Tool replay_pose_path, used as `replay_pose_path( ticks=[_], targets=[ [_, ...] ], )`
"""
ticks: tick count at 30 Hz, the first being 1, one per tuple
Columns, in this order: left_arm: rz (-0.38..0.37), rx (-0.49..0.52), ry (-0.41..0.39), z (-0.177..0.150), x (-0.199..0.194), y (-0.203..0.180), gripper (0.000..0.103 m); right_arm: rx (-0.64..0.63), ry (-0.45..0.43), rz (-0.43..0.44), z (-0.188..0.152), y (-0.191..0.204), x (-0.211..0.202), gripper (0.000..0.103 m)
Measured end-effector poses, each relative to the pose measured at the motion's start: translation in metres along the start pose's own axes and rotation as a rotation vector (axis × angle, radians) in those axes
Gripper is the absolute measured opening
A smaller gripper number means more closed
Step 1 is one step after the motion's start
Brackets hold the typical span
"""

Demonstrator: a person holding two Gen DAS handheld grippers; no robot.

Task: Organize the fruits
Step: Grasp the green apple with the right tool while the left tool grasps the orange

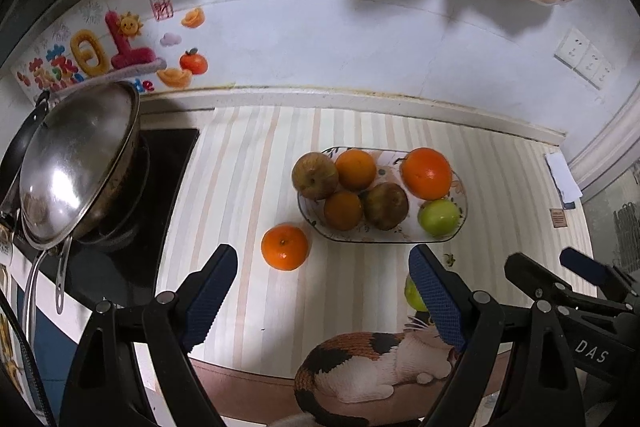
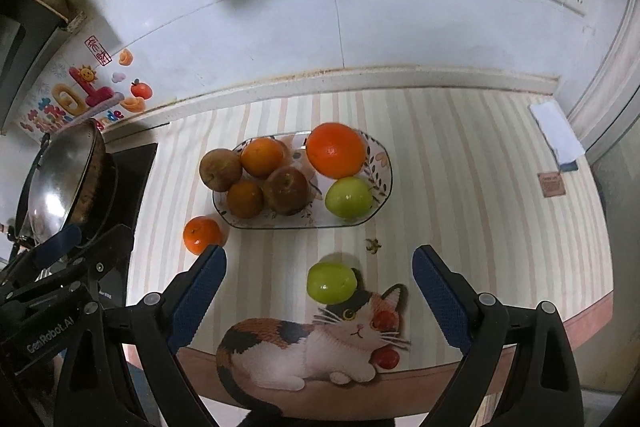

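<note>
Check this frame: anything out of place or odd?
Two fruits lie off the patterned glass plate: a small orange mandarin left of it, and a green apple in front, on the cat-print mat.

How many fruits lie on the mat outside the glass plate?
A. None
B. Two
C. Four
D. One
B: an orange lies just left of the plate, and a green apple lies in front of it, at the printed cat's head; the six other fruits are on the plate.
</note>
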State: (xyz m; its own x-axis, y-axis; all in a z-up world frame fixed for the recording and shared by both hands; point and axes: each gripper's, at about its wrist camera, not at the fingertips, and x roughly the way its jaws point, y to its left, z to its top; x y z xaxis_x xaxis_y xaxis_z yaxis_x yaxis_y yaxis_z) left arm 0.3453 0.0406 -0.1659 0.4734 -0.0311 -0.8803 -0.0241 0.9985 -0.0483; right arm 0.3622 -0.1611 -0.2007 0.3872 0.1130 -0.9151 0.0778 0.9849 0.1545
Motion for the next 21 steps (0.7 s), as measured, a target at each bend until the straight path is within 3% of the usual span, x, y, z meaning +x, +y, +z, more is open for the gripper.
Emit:
replay_pose_path(
  ticks=[9,16,21],
  targets=[
    [0.061,-0.073,0.158,-0.007,0.066,0.038,0.09,0.093,0.206,0.054,-0.021,-0.03,0.085,0.096],
    [-0.021,-0.252,0.301,-0.004,0.126,0.081,0.09,0.142,0.357,0.056,-0.042,-0.042,0.157,0.096],
    [0.001,-0.245,0.368,0.009,0.164,0.088,0.09,0.136,0.397,0.045,-0.046,-0.04,0.182,0.096]
  ],
)
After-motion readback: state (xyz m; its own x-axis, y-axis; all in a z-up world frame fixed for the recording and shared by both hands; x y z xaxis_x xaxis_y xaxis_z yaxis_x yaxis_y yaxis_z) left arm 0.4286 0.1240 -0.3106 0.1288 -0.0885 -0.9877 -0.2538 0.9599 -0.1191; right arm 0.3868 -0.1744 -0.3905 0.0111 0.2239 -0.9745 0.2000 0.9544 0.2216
